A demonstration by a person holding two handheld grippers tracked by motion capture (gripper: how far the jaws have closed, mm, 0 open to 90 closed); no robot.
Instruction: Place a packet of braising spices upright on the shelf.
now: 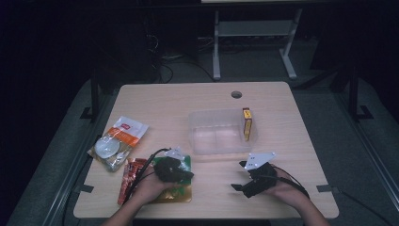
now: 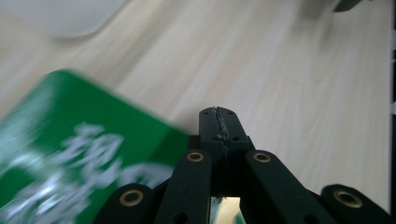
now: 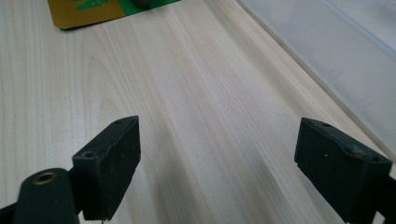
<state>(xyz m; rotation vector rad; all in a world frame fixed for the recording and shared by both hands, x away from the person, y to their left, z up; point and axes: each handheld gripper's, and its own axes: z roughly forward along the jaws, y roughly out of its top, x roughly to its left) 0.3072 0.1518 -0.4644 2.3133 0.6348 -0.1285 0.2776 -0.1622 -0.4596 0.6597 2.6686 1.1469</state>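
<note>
My left gripper (image 1: 188, 175) hovers over a green and gold packet (image 1: 178, 193) near the table's front left, held in a hand. In the left gripper view its jaws (image 2: 218, 122) are shut tip to tip with nothing between them, and the blurred green packet (image 2: 70, 154) lies below and to their left. My right gripper (image 1: 239, 175) rests low over bare wood at the front right, jaws wide open and empty (image 3: 219, 163). A clear plastic container (image 1: 193, 127) stands mid-table with a yellow box (image 1: 247, 123) upright at its right end.
A red-orange packet (image 1: 129, 179) lies left of the green one. Behind it is a white and orange pouch (image 1: 127, 129) with a round lid-like piece (image 1: 107, 147). The container's wall (image 3: 345, 46) is close on the right gripper's right. A cable hole (image 1: 236, 94) sits near the far edge.
</note>
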